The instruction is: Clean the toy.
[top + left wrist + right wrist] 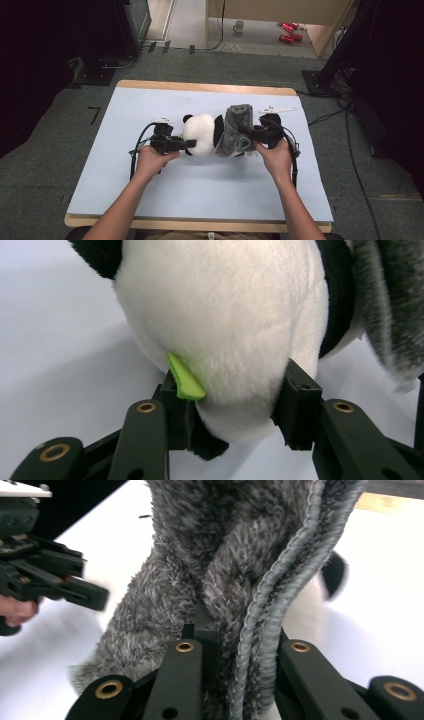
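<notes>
A black-and-white plush panda [201, 134] lies mid-table on the pale blue mat [200, 190]. A fuzzy grey cloth [234, 130] with a corded edge drapes over its right end. My left gripper [187, 144] squeezes the panda's white head, and in the left gripper view its jaws press into the panda [225, 330] on both sides, beside a small green felt piece [184, 378]. My right gripper [245, 134] is shut on the grey cloth [220, 575], pinching the thick fold and its blue-grey corded hem [272, 620].
The mat covers a wooden table [200, 87] with bare room in front and at both sides. On the floor beyond stand a mug [239, 26] and red cans [289, 31]. Black stands and cables flank the table.
</notes>
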A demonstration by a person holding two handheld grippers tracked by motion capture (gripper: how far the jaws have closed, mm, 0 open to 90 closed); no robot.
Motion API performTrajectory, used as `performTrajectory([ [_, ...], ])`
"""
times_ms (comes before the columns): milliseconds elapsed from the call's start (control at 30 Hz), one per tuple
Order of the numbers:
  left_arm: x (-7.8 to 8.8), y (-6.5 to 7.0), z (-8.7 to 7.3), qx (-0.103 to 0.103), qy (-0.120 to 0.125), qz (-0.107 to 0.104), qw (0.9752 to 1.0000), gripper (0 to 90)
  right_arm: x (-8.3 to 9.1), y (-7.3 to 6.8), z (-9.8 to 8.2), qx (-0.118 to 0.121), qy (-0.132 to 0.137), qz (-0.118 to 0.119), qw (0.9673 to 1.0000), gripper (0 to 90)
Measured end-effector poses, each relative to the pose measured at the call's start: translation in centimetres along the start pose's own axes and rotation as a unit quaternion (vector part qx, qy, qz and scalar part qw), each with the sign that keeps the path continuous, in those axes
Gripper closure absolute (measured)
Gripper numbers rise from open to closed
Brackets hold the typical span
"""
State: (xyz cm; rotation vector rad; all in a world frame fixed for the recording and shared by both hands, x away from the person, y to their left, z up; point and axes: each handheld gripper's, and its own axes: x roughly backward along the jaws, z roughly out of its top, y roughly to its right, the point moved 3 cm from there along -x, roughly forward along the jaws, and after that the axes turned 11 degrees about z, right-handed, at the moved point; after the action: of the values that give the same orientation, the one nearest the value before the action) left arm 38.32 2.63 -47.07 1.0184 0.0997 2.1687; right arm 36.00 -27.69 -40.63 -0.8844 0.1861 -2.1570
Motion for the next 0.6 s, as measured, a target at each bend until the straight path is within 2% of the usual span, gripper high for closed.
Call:
performTrajectory([
  [100, -0.1, -0.2, 0.1, 0.004, -0.001, 0.001, 1.0, 56.4, 0.5, 0.9, -0.4, -0.012, 0.003, -0.008, 0.9999, 78.7],
  [133, -0.2, -0.3, 0.2, 0.006, -0.001, 0.002, 1.0, 56.4, 0.6, 1.2, -0.5, -0.012, 0.003, -0.017, 0.9998, 78.7],
  [233, -0.2, -0.8, 0.1, 0.006, -0.008, 0.008, 0.9999, 56.5, 1.1, 1.8, -1.0, -0.006, -0.015, -0.067, 0.9976, 79.0],
  [300, -0.2, -0.9, 0.1, 0.004, -0.007, 0.008, 0.9999, 56.1, 0.9, 2.4, -1.6, -0.01, -0.03, -0.084, 0.9959, 78.9],
  [400, -0.2, -0.8, 0.1, -0.003, -0.003, 0.007, 1.0, 53.4, 0.8, 3.0, -2.0, -0.036, -0.023, -0.071, 0.9965, 78.9],
  [500, -0.1, -1.0, 0.1, -0.003, 0.0, 0.001, 1.0, 47.2, 0.9, 3.1, -1.9, -0.033, -0.02, -0.068, 0.9969, 78.8],
  [600, 0.0, -1.0, 0.0, -0.013, 0.007, 0.0, 0.9999, 40.9, 0.9, 3.3, -1.8, -0.039, -0.015, -0.064, 0.9971, 78.7],
])
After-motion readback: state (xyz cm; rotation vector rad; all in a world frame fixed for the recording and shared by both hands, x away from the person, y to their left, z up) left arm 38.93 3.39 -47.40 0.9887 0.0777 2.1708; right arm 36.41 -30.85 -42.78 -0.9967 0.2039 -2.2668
